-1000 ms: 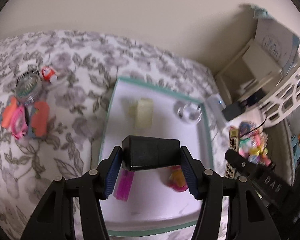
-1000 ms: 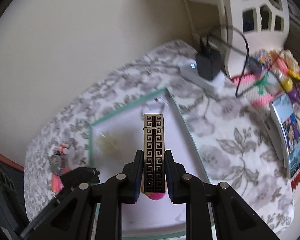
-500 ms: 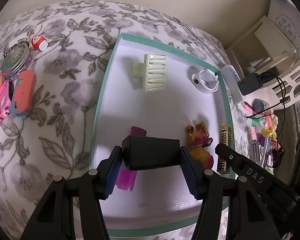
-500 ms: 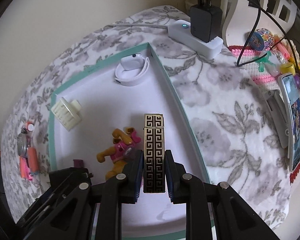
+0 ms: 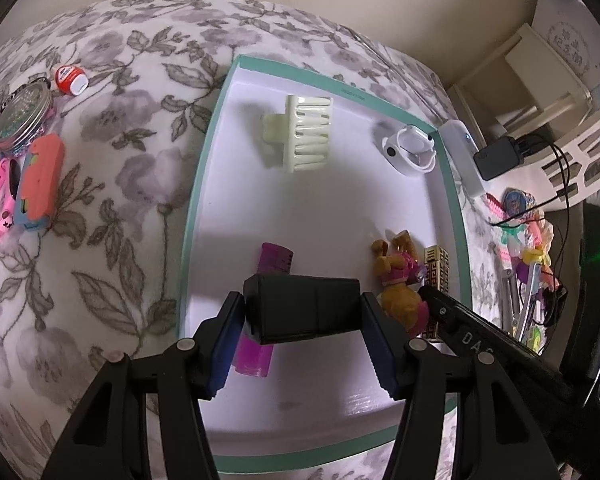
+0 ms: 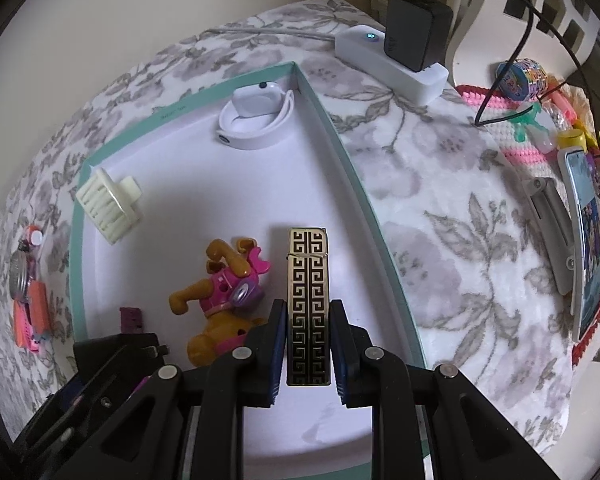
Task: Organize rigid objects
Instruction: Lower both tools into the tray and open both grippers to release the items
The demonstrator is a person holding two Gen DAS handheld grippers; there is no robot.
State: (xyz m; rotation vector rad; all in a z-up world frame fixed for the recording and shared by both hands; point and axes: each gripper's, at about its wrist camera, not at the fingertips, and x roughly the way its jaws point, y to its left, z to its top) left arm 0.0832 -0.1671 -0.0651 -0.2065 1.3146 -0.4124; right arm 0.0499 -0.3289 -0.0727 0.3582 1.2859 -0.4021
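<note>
My left gripper (image 5: 302,322) is shut on a black box-shaped block (image 5: 302,306), held low over the near half of the white tray (image 5: 204,184) with its teal rim. My right gripper (image 6: 307,344) is shut on a slim gold-and-black patterned lighter (image 6: 307,292), pointing down just inside the tray's right wall (image 6: 352,184); the lighter (image 5: 436,270) also shows in the left wrist view. In the tray lie a cream hair claw (image 5: 300,138), a white smartwatch (image 5: 410,150), a brown-and-pink toy dog (image 6: 224,292) and a magenta tube (image 5: 260,308), partly hidden under the block.
On the floral blanket left of the tray lie an orange-blue case (image 5: 38,182), a pink band (image 5: 0,200), a round tin (image 5: 22,118) and a small red cap (image 5: 70,78). To the right sit a white power strip (image 6: 392,62) with a black charger, cables, toys and a phone (image 6: 586,240).
Both grippers have sunk toward the tray and tipped further downward, each keeping its object. The tray's contents now show from above, and the right gripper has come nearer the tray's right wall.
</note>
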